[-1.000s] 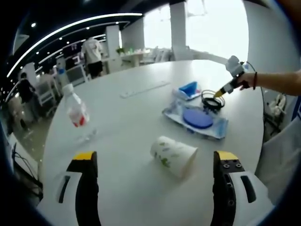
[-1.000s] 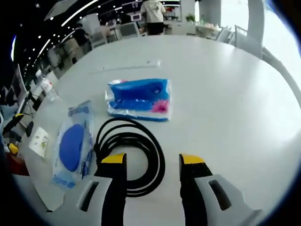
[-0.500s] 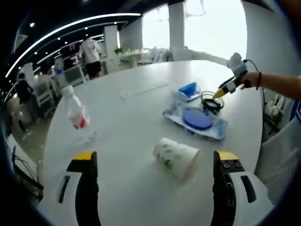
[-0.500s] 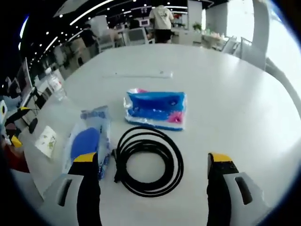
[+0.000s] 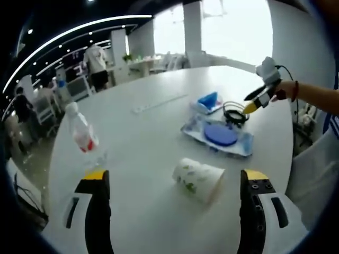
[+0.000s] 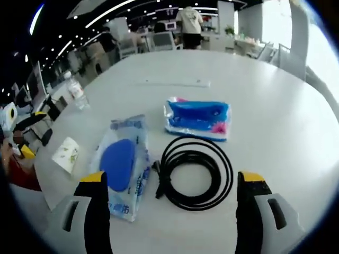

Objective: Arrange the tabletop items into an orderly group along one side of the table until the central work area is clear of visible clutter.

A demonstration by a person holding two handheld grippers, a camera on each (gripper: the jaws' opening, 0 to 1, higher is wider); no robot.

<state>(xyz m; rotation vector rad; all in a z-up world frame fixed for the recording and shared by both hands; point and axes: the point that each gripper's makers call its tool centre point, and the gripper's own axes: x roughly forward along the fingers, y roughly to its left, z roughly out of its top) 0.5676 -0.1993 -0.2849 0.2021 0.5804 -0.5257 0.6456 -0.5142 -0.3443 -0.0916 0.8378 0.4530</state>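
Left gripper [image 5: 172,182] hung low over the round white surface [image 5: 143,132], jaws spread wide and gripping nothing. Nearest to it, between the jaws in the left gripper view, a white paper cup with green leaf print [image 5: 197,178] lay on its side. Beyond the cup sat a clear plastic pouch holding a round blue disc [image 5: 219,135], and off to the left a clear plastic water bottle with a red label [image 5: 82,133] stood upright, well apart from the rest. Further on, a coiled black cable [image 5: 234,112] lay just beside the pouch, with a blue soft tissue pack [image 5: 208,101] next to it and a long white strip [image 5: 159,102] flat on the surface past that. Right gripper [image 6: 169,177], seen in the left gripper view held in a person's hand [image 5: 280,91] above the coil, was likewise released, jaws wide apart and empty. In the right gripper view the cable [image 6: 194,172] lay between its jaws, the pouch [image 6: 121,164] touching or nearly touching it on the left, the tissue pack [image 6: 198,117] just behind, cup [image 6: 67,154] near the surface edge. People stood among desks in the background.
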